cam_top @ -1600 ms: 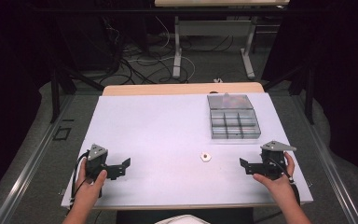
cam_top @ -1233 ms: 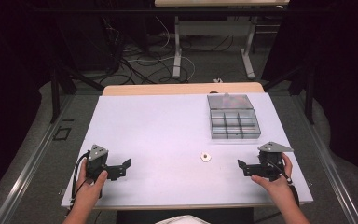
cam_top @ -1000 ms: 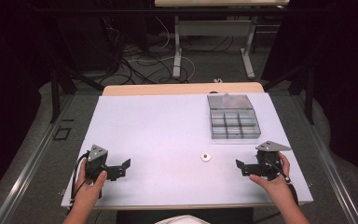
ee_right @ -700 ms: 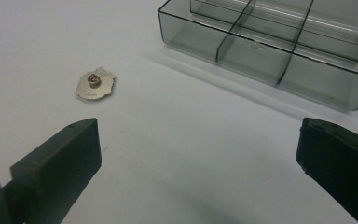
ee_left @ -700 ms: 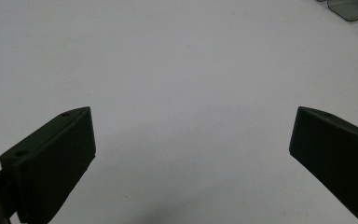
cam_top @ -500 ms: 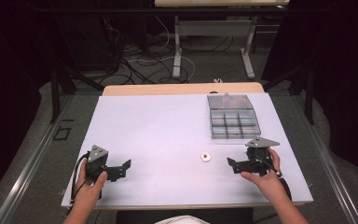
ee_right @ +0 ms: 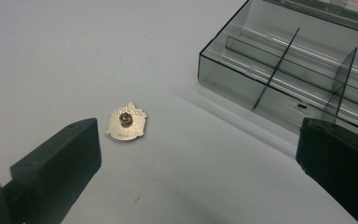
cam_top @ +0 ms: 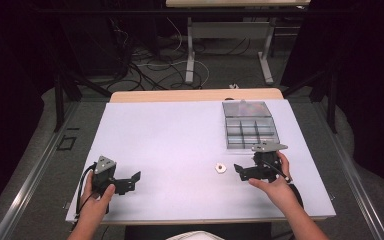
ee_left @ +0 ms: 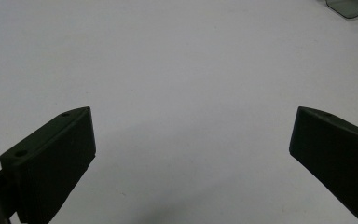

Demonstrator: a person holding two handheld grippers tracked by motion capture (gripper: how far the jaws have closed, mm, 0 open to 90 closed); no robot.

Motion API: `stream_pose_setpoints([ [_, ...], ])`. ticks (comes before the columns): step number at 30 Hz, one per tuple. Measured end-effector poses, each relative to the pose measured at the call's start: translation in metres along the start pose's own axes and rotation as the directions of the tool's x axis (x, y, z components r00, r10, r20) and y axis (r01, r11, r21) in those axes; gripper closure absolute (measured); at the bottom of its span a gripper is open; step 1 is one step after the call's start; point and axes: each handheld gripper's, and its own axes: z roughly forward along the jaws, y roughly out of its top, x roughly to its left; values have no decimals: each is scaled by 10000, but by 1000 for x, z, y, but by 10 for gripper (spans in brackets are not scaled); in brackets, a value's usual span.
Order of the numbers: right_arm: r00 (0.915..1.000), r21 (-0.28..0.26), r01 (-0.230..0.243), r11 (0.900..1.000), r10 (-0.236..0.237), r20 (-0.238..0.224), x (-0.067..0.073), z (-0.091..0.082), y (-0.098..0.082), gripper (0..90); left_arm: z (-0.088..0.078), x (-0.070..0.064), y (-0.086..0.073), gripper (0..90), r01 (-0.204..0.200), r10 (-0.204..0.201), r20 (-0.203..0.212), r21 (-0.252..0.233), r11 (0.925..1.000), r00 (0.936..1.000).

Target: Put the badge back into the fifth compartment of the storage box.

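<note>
Both grippers sit low near the front edge of a white table (cam_top: 180, 135), each held in one of the person's hands, and both have their jaws spread wide with nothing between them. On the person's left, the left gripper (cam_top: 130, 181) rests over bare tabletop near the front left corner, pointing toward the middle of the table; its own view shows plain white surface between its two black jaws. On the person's right, the right gripper (cam_top: 240, 171) is held just above the table, jaws pointing left toward a small silver pin badge (cam_top: 220, 168). The badge lies flat on the table just beside the jaw tips, not touched by them. In the right gripper view the badge (ee_right: 126, 122) lies ahead of the left jaw, with a scalloped silver edge and a small brass-coloured stud at its centre. Behind the right gripper, farther back on the right side of the table, stands a clear grey plastic organiser box (cam_top: 250, 125) divided into compartments by thin walls. Beyond the table's far edge are a dark floor, loose cables and the legs of another desk.
</note>
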Motion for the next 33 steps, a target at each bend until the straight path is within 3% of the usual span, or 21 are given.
stream_pose_setpoints([
  [10, 9994, 59, 273, 9996, -272, -211, 10, 12, 11, 0, 0, 0, -1, 8, 32, -32, 5, 14, 10000, 10000],
  [33, 9981, 499, 332, 9982, -305, -542, 18, 37, 21, 33, 1, -1, -1, 8, -21, 21, -55, -35, 10000, 10000],
])
